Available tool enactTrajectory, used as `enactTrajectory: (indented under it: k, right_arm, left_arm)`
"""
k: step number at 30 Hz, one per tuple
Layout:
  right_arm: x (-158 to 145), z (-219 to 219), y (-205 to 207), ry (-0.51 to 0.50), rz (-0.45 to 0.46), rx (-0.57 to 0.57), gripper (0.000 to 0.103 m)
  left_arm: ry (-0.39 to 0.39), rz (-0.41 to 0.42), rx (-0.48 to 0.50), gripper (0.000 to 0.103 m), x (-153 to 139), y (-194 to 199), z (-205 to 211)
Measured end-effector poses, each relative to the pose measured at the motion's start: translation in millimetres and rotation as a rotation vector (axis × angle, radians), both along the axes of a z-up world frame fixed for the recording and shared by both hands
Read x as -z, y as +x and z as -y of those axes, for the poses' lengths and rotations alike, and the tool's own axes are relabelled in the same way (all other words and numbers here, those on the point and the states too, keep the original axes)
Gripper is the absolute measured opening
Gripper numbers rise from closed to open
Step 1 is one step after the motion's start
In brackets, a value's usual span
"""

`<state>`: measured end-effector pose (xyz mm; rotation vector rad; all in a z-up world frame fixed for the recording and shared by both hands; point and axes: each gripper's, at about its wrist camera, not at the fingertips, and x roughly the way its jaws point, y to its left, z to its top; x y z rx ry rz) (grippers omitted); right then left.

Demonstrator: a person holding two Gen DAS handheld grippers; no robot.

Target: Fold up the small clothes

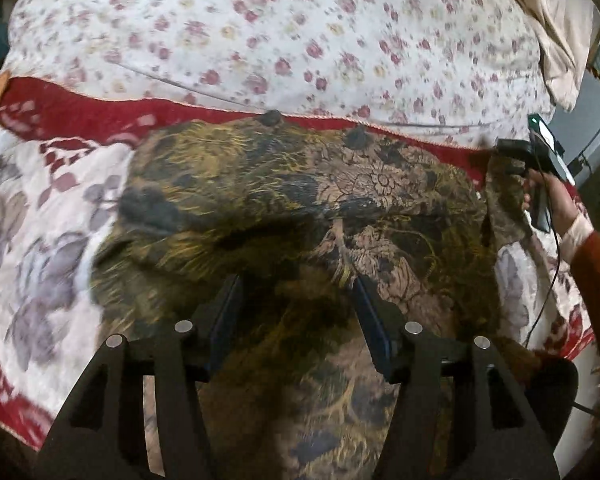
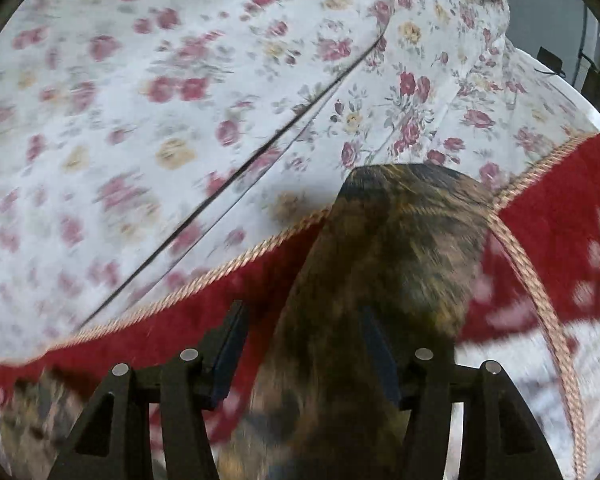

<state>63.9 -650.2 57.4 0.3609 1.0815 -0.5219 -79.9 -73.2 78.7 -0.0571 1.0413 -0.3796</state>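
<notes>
Nearest us, our left gripper (image 1: 296, 300) hangs over the dark patterned garment (image 1: 300, 208) with its jaws spread wide, nothing between them. Our right gripper (image 2: 304, 328) is also parted, and a fold of that garment (image 2: 384, 248) rises between its fingers (whether they pinch it we cannot tell, the view being blurred). The garment lies spread on the red and white blanket (image 1: 52, 208). Beyond that sits the floral sheet (image 1: 280, 28), crossed by a thin dark cable (image 2: 228, 184).
</notes>
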Motion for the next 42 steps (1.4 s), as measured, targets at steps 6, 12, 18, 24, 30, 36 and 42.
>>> enactTrajectory:
  k: [6,12,18,24,30,36,42]
  right_arm:
    - [20,15,12,-0.069,-0.016,-0.007,0.023]
    - [-21,39,-25,0.180,0.228,-0.057,0.006]
    - [-100,-25,-50,0.373,0.429,-0.327,0.006]
    - [-152,-166,-43,0.513,0.470,-0.682,0.006]
    - [-113,-309,-35,0.614,0.383,-0.918,0.006]
    - [-14,-397,-37,0.595,0.050,-1.032,0.034]
    - [-48,-347,-59,0.611,0.135,-0.972,0.053]
  left_arm:
    - [0.012,-0.023,0.007,0.057,12,14,4]
    - [0.010,-0.010,-0.034,0.057,7,20,-12]
    - [-0.038,0.041,-0.091,0.057,-16,25,-30]
    - [-0.128,0.091,-0.135,0.057,-38,31,-41]
    - [-0.241,0.086,-0.171,0.067,-35,49,-53]
    - [-0.300,-0.037,-0.197,0.067,-7,73,-62]
    - [-0.248,-0.032,-0.127,0.067,0,88,-37]
